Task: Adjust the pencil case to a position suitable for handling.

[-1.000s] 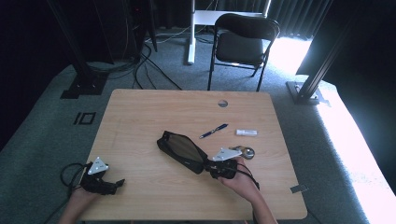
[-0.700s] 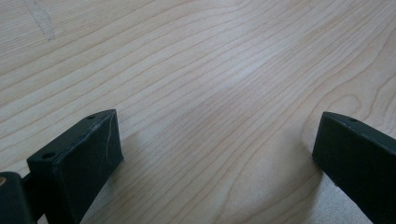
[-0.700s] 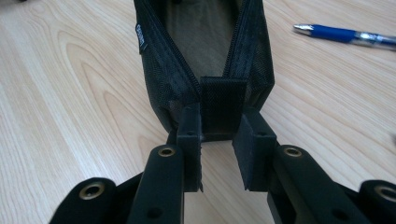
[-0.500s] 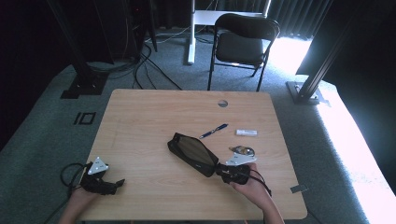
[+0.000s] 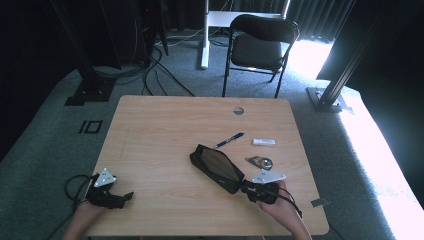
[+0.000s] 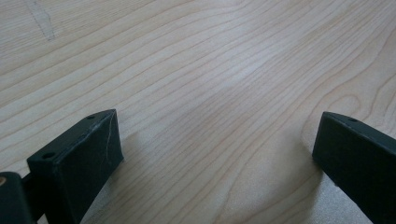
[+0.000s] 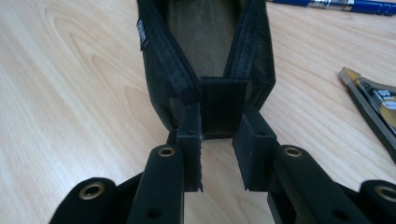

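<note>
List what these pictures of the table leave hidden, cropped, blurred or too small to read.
- Inside of the black pouch: right gripper view, dark, contents unseen.
- Blue pen: right gripper view, cut off by the top edge.
- Print on the small packet: right gripper view, cropped by the right edge, blurred.
- White item: high view, too small to identify.
- Right tool grip on the pouch tab: the jaws flank the tab; contact unclear.
- Left tool: left gripper view, jaw bases cut off by the frame.

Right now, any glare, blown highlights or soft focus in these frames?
High view: sunlight blows out the floor at right, behind the chair; table evenly lit. Left gripper view: soft sheen on the wood, jaw edges slightly soft. Right gripper view: pouch tab sharp, its inside dark, pen a little blurred.
</note>
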A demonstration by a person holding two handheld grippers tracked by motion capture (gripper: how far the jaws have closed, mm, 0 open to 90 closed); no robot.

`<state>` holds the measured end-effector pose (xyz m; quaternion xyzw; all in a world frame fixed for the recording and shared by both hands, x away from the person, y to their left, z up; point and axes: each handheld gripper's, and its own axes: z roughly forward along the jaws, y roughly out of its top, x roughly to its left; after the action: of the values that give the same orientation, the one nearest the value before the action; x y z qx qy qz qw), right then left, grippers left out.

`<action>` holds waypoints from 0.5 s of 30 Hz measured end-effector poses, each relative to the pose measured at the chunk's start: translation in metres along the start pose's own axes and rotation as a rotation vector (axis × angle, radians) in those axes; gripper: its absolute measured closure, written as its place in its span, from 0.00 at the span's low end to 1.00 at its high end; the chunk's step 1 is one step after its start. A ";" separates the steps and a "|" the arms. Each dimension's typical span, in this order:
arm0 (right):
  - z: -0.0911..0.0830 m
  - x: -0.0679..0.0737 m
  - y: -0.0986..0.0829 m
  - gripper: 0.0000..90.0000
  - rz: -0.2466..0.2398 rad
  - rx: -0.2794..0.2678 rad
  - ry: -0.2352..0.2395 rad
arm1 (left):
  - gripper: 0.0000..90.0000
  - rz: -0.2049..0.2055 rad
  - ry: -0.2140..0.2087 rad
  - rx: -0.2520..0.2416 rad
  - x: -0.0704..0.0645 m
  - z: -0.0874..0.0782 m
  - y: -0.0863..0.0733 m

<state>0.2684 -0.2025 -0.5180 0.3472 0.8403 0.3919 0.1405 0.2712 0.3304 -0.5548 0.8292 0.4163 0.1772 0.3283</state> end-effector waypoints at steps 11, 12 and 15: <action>-0.013 0.006 -0.012 0.81 0.004 0.010 -0.006 | 0.02 0.000 0.000 0.000 0.000 0.000 0.000; -0.014 0.007 -0.013 0.81 0.001 0.018 -0.007 | 0.02 0.000 0.000 0.000 0.000 0.000 0.000; -0.015 0.009 -0.014 0.81 -0.003 0.022 -0.011 | 0.02 0.000 0.000 0.000 0.000 0.000 0.000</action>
<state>0.2475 -0.2112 -0.5182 0.3497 0.8444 0.3803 0.1418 0.2712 0.3304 -0.5549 0.8291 0.4163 0.1772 0.3284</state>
